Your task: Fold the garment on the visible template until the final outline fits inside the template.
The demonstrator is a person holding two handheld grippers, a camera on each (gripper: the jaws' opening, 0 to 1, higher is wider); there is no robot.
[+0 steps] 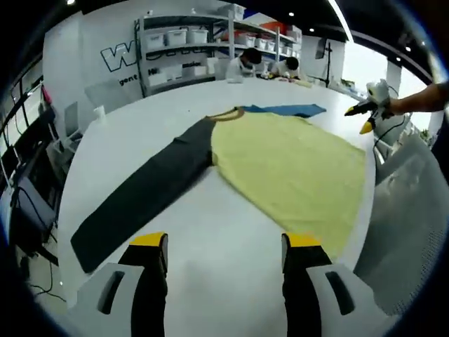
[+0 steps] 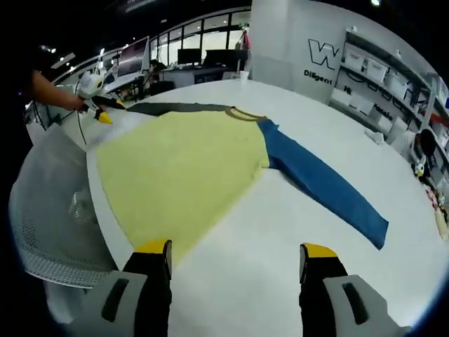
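Observation:
A long-sleeved shirt lies flat on the white table point(image 1: 231, 260). Its yellow body point(image 1: 295, 168) has a dark grey sleeve point(image 1: 147, 193) stretched toward me and a blue sleeve point(image 1: 284, 109) on the far side. My left gripper point(image 1: 224, 242) hovers open above bare table, short of the shirt's edge. In the right gripper view the yellow body point(image 2: 182, 168) spreads ahead, with the blue sleeve point(image 2: 323, 182) running right and the grey sleeve point(image 2: 175, 107) behind. My right gripper point(image 2: 236, 249) is open over the table by the hem. Each gripper also appears across the table, the right gripper point(image 1: 368, 109) and the left gripper point(image 2: 98, 105), held in a hand.
A white mesh chair point(image 1: 407, 210) stands against the table edge beside the shirt, also the chair point(image 2: 49, 225) in the right gripper view. Shelves with bins point(image 1: 196, 42) line the back wall. People point(image 1: 266, 67) sit at the table's far end. Monitors point(image 2: 140, 56) stand beyond.

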